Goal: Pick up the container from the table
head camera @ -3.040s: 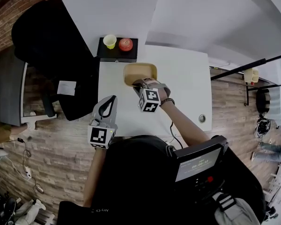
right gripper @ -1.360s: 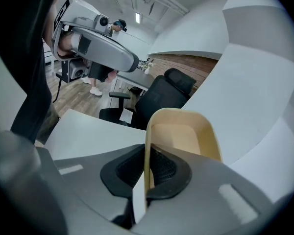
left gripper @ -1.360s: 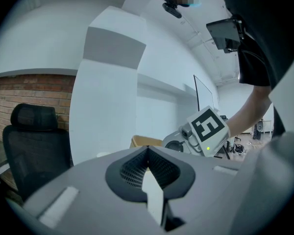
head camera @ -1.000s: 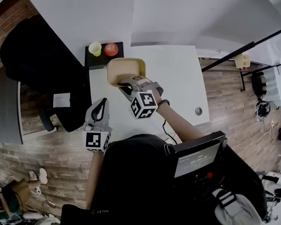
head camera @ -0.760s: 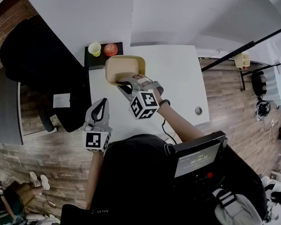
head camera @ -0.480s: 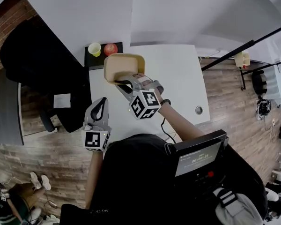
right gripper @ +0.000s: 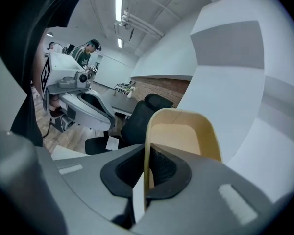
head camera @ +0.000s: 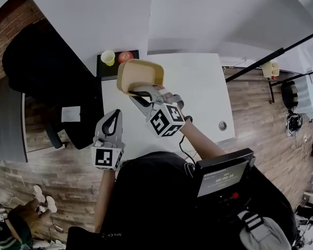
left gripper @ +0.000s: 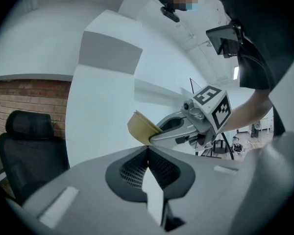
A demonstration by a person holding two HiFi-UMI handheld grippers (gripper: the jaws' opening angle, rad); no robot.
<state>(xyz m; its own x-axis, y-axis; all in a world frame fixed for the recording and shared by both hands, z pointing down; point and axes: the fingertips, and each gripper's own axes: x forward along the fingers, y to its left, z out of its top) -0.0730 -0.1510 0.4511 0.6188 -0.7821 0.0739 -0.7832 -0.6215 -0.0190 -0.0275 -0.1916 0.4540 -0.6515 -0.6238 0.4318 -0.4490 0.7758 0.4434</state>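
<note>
The container (head camera: 140,76) is a shallow tan tub, rectangular with rounded corners, smooth, matte and thin-walled. It hangs clear of the white tabletop (head camera: 198,87), just ahead of the right gripper (head camera: 138,94), whose jaws are clenched on its near long wall. In the right gripper view that wall stands edge-on between the ribbed black pads (right gripper: 162,168). The tub's long axis runs crosswise to the gripper. It is tilted, its open side turned up toward the head camera.

Beyond it, at the tabletop's far left corner, a black tray (head camera: 107,69) carries a yellow cup (head camera: 108,58) and a round red fruit (head camera: 125,56).

The left gripper (head camera: 117,113) hovers to the left of the right one and nearer the person, jaws pressed together on nothing. A black chair (head camera: 47,72) stands off to its left.
</note>
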